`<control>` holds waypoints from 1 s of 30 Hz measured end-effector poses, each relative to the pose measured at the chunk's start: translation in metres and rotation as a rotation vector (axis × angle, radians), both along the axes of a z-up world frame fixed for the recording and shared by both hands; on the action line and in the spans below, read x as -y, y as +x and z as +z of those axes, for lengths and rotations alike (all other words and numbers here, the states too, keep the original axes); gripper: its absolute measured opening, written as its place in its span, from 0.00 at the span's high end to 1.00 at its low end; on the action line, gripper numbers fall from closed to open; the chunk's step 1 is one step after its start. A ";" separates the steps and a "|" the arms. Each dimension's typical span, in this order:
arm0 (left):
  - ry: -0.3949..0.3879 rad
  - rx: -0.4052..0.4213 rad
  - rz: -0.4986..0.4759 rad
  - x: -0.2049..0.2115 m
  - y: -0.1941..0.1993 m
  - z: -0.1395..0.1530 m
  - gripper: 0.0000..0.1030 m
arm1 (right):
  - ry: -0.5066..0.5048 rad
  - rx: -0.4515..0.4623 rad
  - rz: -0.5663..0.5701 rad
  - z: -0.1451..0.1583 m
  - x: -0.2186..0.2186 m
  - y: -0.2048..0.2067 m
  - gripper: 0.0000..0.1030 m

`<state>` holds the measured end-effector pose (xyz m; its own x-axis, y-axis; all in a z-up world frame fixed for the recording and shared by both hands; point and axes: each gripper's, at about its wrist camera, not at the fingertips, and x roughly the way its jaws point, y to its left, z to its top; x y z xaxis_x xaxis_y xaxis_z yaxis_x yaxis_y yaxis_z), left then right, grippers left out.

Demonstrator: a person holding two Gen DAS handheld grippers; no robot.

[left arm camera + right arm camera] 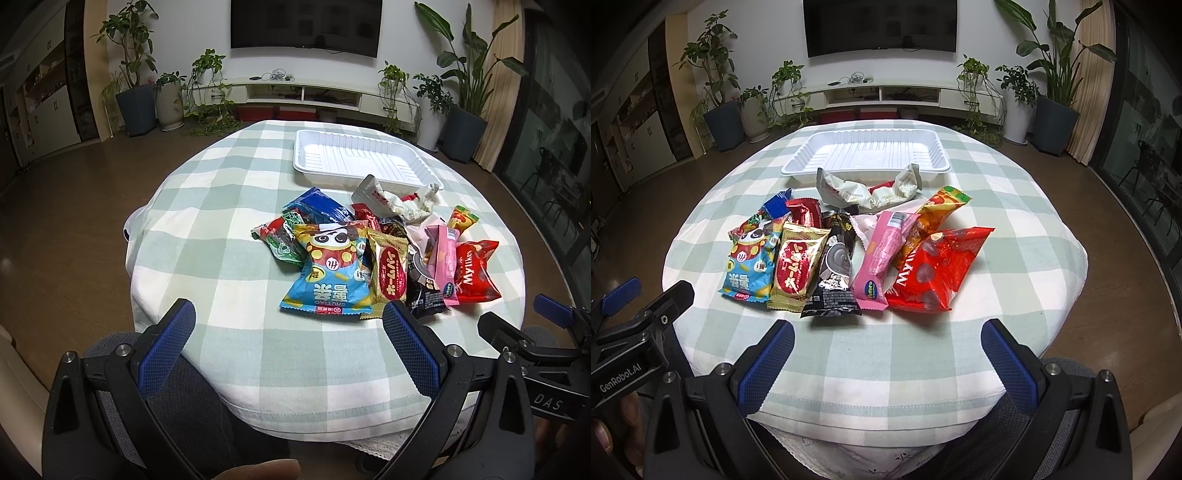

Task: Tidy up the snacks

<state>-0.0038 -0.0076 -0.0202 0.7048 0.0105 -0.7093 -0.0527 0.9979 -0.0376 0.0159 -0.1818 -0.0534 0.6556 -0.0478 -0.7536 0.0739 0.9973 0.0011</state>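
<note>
- The left gripper (288,325) is hanging over the near edge of the table with its blue-padded jaws standing wide apart and nothing between them.
- The right gripper (886,339) is hovering just beside it, also over the near edge, its jaws likewise spread wide and gripping nothing.
- Each gripper is showing at the edge of the other's view, so the two are sitting side by side and near each other.
- A fingertip (258,470) is peeking in at the bottom of the left wrist view.
- The checked tablecloth (923,369), pale green and white, is covering the round table and draping over its edge.
- The snack pile (849,251) is lying on the cloth just ahead of both grippers, roughly mid-table.
- At the pile's left, a blue panda bag (751,266) is overlapping a gold pie packet (798,269).
- A black packet (834,280) is lying next to the gold one, and a pink packet (879,258) is resting beside that.
- The red Mylikes bag (938,269) is sitting at the pile's right end, with an orange packet (934,214) partly tucked under it.
- Silver-white wrappers (868,192) are lying at the back of the pile, touching the tray's near rim.
- The white plastic tray (798,162) is sitting beyond the pile on the far half of the table, holding no snacks.
- Potted plants (716,92) and a wall-mounted television (882,26) are standing beyond the table.
</note>
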 end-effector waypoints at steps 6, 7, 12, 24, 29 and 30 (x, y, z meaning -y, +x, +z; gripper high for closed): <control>-0.001 -0.001 0.000 -0.001 0.001 0.001 0.00 | 0.000 -0.002 0.000 0.000 0.000 0.000 0.00; -0.001 -0.002 0.000 -0.001 0.001 0.001 0.00 | -0.001 -0.002 0.000 0.000 0.000 0.000 0.00; 0.000 -0.002 0.001 0.000 0.000 -0.001 0.00 | -0.001 -0.002 0.002 -0.001 0.000 -0.001 0.00; -0.014 -0.002 -0.003 -0.001 0.000 -0.002 0.00 | -0.001 -0.002 0.001 -0.001 0.000 0.000 0.00; -0.073 0.035 -0.052 -0.015 -0.003 -0.008 0.00 | 0.024 0.017 -0.003 0.000 0.006 -0.002 0.00; -0.106 0.046 -0.098 -0.017 -0.004 -0.012 0.00 | 0.039 0.028 -0.004 0.001 0.010 -0.003 0.00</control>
